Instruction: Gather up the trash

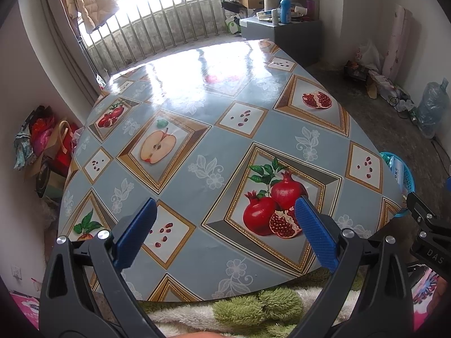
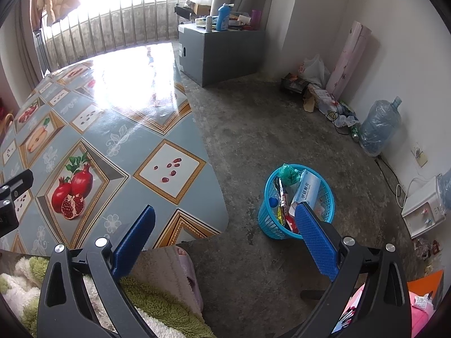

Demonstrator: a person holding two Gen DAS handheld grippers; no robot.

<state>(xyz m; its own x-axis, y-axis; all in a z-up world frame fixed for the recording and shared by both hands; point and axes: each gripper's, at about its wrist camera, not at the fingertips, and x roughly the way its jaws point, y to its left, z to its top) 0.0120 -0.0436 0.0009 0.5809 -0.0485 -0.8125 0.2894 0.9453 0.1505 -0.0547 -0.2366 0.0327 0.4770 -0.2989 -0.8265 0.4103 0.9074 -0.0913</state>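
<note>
Both grippers, left gripper (image 1: pixel 225 225) and right gripper (image 2: pixel 225 225), spread and empty; table (image 1: pixel 197 129) shows no trash, blue basket (image 2: pixel 267 219) on the floor holds wrappers and a box (collection apparently near done).

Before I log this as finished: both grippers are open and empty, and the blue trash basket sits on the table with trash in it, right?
Not quite: the blue trash basket stands on the floor beside the table, as the right wrist view shows. It does hold trash, and the left gripper and right gripper are open and empty.

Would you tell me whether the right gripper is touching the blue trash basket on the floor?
Apart. In the right wrist view the right gripper is open and empty, held well above the floor, while the blue basket stands below it.
</note>
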